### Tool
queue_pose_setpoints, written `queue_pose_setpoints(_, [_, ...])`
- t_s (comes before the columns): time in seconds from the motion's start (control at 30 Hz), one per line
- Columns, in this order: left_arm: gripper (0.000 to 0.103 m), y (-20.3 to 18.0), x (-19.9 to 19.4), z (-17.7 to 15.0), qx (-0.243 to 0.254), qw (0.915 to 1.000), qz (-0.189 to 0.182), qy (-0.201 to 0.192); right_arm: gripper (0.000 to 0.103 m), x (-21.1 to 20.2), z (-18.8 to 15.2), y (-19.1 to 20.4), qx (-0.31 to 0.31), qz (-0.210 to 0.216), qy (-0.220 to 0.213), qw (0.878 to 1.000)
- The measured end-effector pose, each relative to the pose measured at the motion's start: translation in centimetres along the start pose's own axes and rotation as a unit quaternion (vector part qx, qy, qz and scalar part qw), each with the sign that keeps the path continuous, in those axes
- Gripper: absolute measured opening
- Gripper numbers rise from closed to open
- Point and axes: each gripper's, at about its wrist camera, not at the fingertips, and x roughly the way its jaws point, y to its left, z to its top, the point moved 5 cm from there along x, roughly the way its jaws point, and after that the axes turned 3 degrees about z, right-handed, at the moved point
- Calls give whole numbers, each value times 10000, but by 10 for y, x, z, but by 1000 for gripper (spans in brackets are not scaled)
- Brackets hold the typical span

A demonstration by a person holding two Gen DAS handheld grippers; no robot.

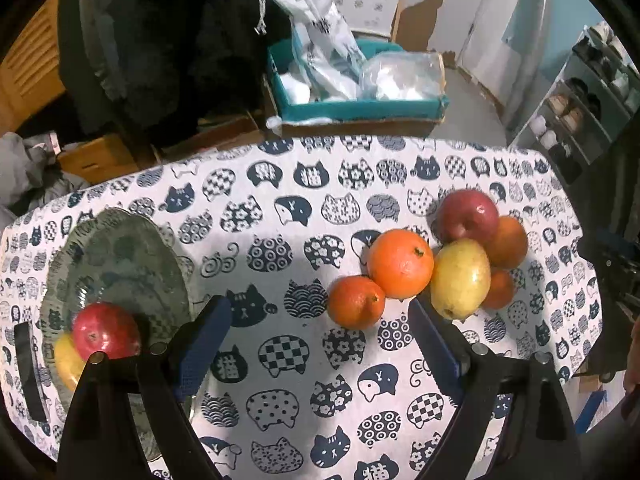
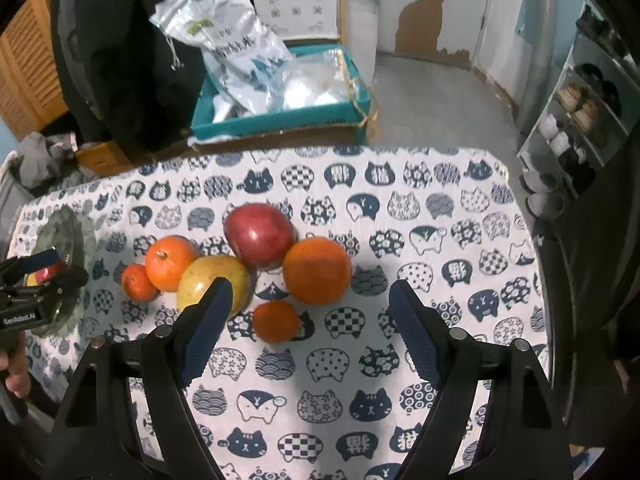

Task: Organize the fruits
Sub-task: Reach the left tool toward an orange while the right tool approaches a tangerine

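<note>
The right gripper (image 2: 310, 312) hangs wide open and empty, with the small orange (image 2: 276, 321) lying between and just past its fingertips. The open left gripper (image 1: 320, 328) sits farther off, between the glass plate (image 1: 132, 240) and the fruit pile.

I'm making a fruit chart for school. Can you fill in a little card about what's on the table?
table cover: cat-print cloth
plate: glass plate, at the left end
on the plate: red apple and a yellow fruit
pile on the cloth: red apple, yellow pear, two big oranges, two small oranges
left tool: open, empty
right tool: open, empty
</note>
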Motion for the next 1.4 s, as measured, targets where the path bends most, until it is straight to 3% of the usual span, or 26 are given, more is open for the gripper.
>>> queue_pose_setpoints(0.57, [91,-20,66,-12,188,9975,-117,669,81,49,-13,-15,170,-11,575,9982])
queue_pose_setpoints(1.07, [86,-28,83,-10,324,9966,-288,695,81,77,-12,-19,202,4,819,9964])
queue_pose_setpoints(1.17, [72,-33,84,-11,443,9957,-366,721,81,84,-11,-19,208,-7,871,9960])
queue_pose_setpoints(1.23, [53,-35,84,-13,548,9954,-322,722,81,90,-10,-20,198,-23,908,9957])
queue_pose_setpoints(1.4, [47,-35,84,-14,507,9950,-431,745,81,105,-8,-20,205,55,1015,9946])
